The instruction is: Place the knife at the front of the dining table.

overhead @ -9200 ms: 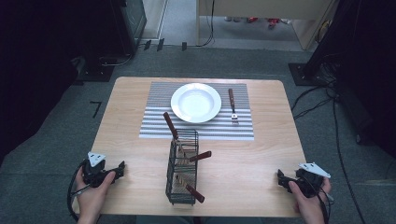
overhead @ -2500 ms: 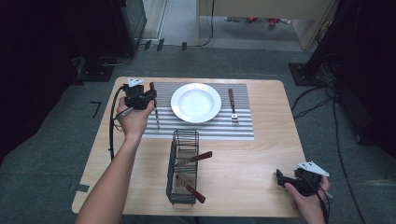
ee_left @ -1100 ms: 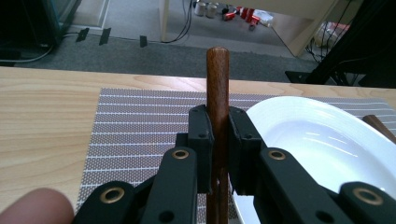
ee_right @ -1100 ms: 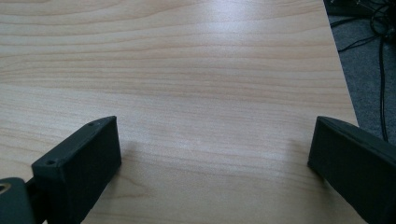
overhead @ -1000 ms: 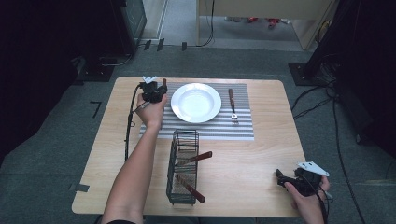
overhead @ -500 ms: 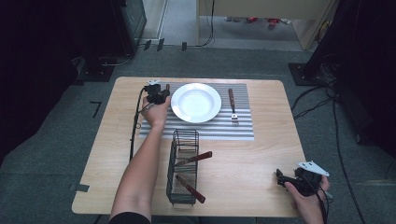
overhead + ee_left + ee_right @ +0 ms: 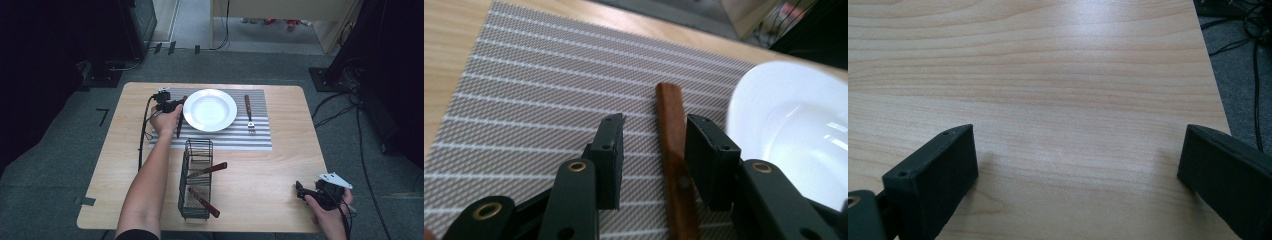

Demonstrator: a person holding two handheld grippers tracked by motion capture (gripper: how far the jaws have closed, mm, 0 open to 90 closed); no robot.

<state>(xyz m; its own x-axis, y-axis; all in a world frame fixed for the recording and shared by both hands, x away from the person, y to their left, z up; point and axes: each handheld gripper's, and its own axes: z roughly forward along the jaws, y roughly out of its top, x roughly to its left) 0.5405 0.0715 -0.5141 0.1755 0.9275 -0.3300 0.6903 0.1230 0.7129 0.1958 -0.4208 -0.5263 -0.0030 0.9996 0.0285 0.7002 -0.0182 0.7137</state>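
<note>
A wooden-handled utensil lies on the striped placemat, just left of the white plate. My left gripper is down over its handle. In the left gripper view the brown handle sits between the jaws of that gripper, against the right one, with a gap to the left one; the gripper is open. Beside it is the plate's rim. My right gripper rests open at the table's near right corner, over bare wood.
A black wire basket stands at the table's front middle with two wooden-handled utensils poking out. A fork lies on the mat right of the plate. The left gripper's cable trails along the forearm.
One utensil has left the basket since the oldest frame. My left gripper carried it from the mat's left edge toward the plate and lowered it onto the mat. The right gripper stayed still.
</note>
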